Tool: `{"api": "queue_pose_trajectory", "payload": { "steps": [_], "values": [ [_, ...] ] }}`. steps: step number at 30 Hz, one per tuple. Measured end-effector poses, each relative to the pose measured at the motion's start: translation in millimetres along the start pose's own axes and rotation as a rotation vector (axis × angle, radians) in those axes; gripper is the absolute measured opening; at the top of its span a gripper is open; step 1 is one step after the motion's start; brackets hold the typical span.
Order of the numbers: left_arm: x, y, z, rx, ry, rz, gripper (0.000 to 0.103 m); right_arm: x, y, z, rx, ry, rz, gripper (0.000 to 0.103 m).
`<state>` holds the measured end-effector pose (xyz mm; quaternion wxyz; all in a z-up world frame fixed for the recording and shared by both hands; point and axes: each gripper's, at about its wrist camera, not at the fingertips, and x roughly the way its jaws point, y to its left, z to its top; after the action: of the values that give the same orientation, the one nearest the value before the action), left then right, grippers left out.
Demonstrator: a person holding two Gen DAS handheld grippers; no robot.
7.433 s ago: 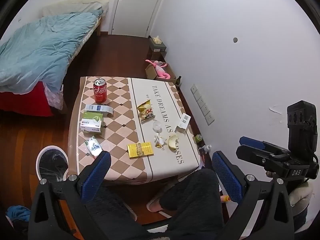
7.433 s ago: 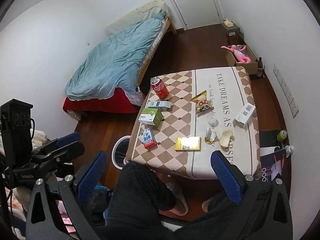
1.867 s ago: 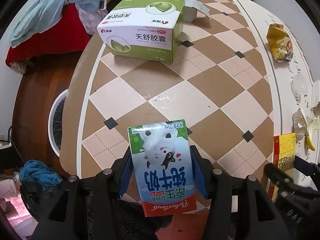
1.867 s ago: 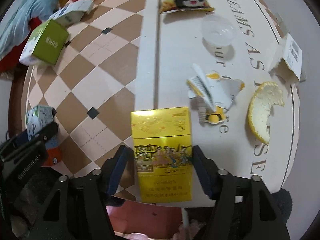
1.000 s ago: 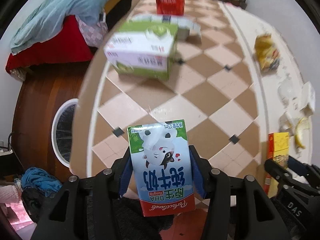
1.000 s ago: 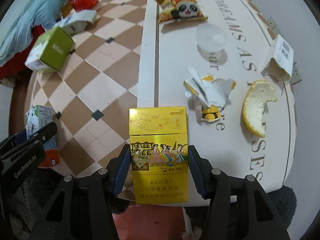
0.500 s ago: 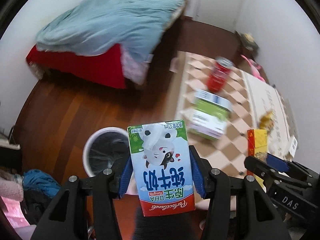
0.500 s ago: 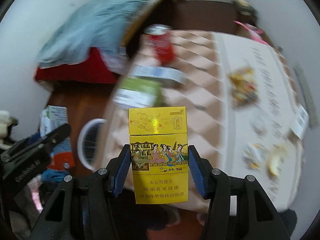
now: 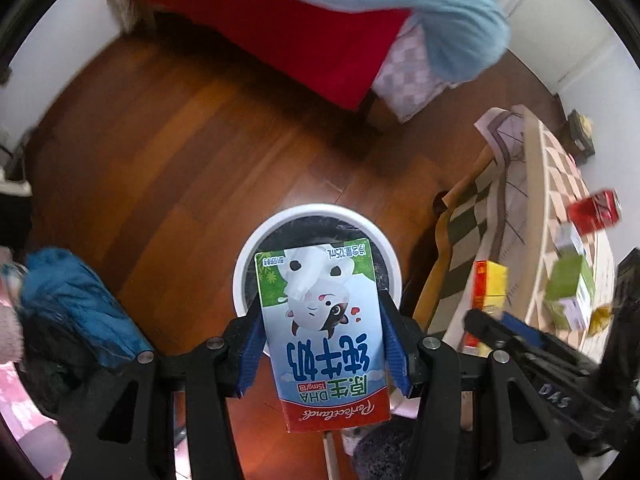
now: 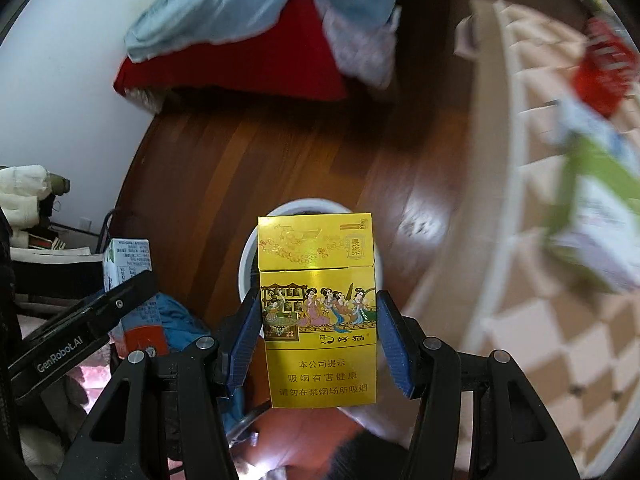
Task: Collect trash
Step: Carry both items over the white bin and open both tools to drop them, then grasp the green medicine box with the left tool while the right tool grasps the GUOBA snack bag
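Observation:
My left gripper [image 9: 320, 340] is shut on a small milk carton [image 9: 320, 332] with a cow picture, held upside down over the round white trash bin [image 9: 256, 248] on the wood floor. My right gripper [image 10: 318, 332] is shut on a yellow cigarette pack [image 10: 318, 312], held above the same bin [image 10: 248, 256]. The right gripper with the yellow pack [image 9: 490, 284] shows in the left wrist view. The left gripper with the carton [image 10: 132, 276] shows at the left of the right wrist view.
The low table with a checked cloth [image 9: 560, 184] stands right of the bin, holding a red can [image 9: 594, 210] and a green and white box [image 9: 568, 292]. A bed with red base and blue duvet [image 9: 320, 20] lies beyond. Blue clothing [image 9: 68, 300] lies left of the bin.
Both grippers have swung left off the table and down toward the bin, each still holding its item. The bin now sits right behind the carton and the pack.

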<state>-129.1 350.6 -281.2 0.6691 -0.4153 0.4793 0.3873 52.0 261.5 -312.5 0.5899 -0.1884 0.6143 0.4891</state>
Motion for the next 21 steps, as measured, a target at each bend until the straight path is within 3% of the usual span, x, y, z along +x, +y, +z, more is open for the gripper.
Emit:
{"api": "queue_pose_trajectory", "payload": {
  "steps": [4, 5, 6, 8, 9, 10, 11, 12, 18, 21],
  "values": [
    [22, 18, 10, -0.057, 0.060, -0.045, 0.050, 49, 9, 20, -0.002, 0.058, -0.019, 0.058],
    [27, 22, 11, -0.069, 0.074, -0.053, 0.057, 58, 10, 24, 0.004, 0.068, -0.017, 0.058],
    [29, 26, 12, -0.079, 0.084, -0.059, 0.078, 64, 11, 27, -0.003, 0.080, -0.025, 0.058],
    [29, 36, 12, -0.111, 0.080, -0.083, 0.099, 78, 13, 34, -0.009, 0.113, -0.025, 0.059],
    [28, 41, 10, -0.122, 0.073, -0.082, 0.100, 85, 13, 36, -0.005, 0.136, -0.009, 0.059],
    [28, 45, 7, -0.125, 0.074, -0.063, 0.100, 91, 12, 38, -0.008, 0.150, -0.007, 0.069],
    [28, 46, 6, -0.124, 0.075, -0.043, 0.100, 91, 14, 36, -0.015, 0.153, -0.010, 0.095],
    [27, 49, 2, -0.121, 0.066, -0.017, 0.100, 91, 13, 37, -0.020, 0.150, -0.009, 0.103],
    [12, 53, -21, -0.105, -0.021, 0.170, 0.100, 91, 30, 30, -0.123, 0.120, -0.074, 0.103],
    [2, 54, -31, -0.097, -0.060, 0.224, 0.100, 75, 32, 20, -0.162, 0.095, -0.124, 0.103]
  ]
}}
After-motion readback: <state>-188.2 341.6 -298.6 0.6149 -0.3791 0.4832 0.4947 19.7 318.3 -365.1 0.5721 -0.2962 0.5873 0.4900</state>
